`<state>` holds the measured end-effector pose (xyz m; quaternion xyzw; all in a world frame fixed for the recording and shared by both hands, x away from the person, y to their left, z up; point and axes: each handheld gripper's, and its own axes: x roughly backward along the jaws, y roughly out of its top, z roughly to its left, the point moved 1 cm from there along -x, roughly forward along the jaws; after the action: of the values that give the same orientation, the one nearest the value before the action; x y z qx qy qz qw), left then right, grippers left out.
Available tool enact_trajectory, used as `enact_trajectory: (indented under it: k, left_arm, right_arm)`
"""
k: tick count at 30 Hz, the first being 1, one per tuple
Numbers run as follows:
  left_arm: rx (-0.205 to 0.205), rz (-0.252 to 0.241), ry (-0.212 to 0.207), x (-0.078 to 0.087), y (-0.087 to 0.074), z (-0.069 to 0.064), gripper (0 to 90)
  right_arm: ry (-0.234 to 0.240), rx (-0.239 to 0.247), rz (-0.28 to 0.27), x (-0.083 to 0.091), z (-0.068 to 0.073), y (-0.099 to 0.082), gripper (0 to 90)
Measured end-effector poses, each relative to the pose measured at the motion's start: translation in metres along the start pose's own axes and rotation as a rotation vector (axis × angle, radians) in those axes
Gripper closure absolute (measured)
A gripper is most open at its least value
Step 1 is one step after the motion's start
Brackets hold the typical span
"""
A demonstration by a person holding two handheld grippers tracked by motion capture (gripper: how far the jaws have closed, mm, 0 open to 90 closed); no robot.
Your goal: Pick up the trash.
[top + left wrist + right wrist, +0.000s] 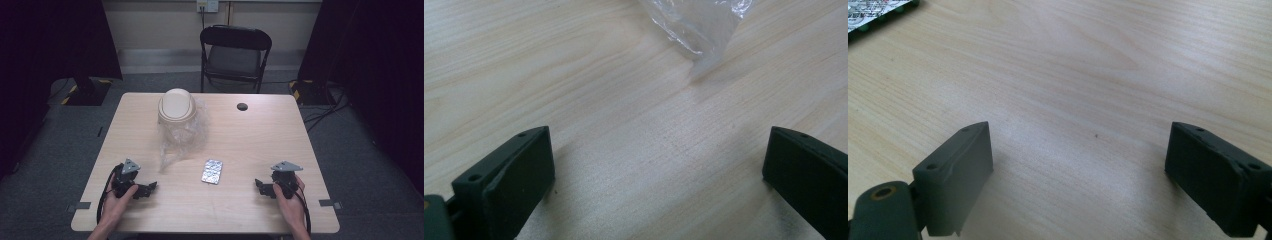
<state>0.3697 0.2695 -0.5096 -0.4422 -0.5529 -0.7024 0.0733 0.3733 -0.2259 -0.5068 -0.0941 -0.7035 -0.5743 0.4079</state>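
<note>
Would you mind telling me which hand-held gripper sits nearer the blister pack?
The right hand-held gripper; the blister pack lies closer to it than to the left one.

text: none legible | blister pack near table's front edge: printed foil, probably lettering, too blurred to read | no labels elsewhere

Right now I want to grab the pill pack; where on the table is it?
In the high view the pill pack lies on the table's near middle, between both grippers, just right of the plastic bag's tip.
</note>
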Motion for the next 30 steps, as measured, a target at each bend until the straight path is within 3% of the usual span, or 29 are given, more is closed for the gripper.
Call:
enact_trajectory:
  k: [8,10,15,16,21,24,30]
  left_arm:
    - [-0.008,-0.001,0.0,0.001,0.0,0.001,1.0]
    - [0.009,-0.01,-0.001,0.001,-0.001,0.001,3.1]
    - [0.0,-0.026,-0.004,0.005,0.0,0.0,17.9]
    - [0.02,-0.037,-0.047,0.007,-0.001,-0.001,16.6]
    - [0.019,-0.064,-0.074,0.011,0.001,-0.002,16.1]
    - [0.026,-0.103,-0.133,0.013,0.006,-0.003,16.1]
    - [-0.001,-0.114,-0.152,0.017,0.016,-0.007,18.0]
  right_arm:
    - [-0.001,-0.001,0.001,0.0,0.0,0.0,10.7]
    - [-0.001,-0.002,0.001,0.0,0.0,0.0,10.7]
    - [0.0,0.0,0.0,0.0,0.0,0.0,10.7]
    - [0.0,-0.001,0.0,0.0,0.0,0.0,10.7]
    - [0.0,0.0,0.0,0.0,0.0,0.0,10.7]
    - [-0.001,-0.001,0.001,0.0,0.0,0.0,10.7]
    - [0.0,0.0,0.0,0.0,0.0,0.0,10.7]
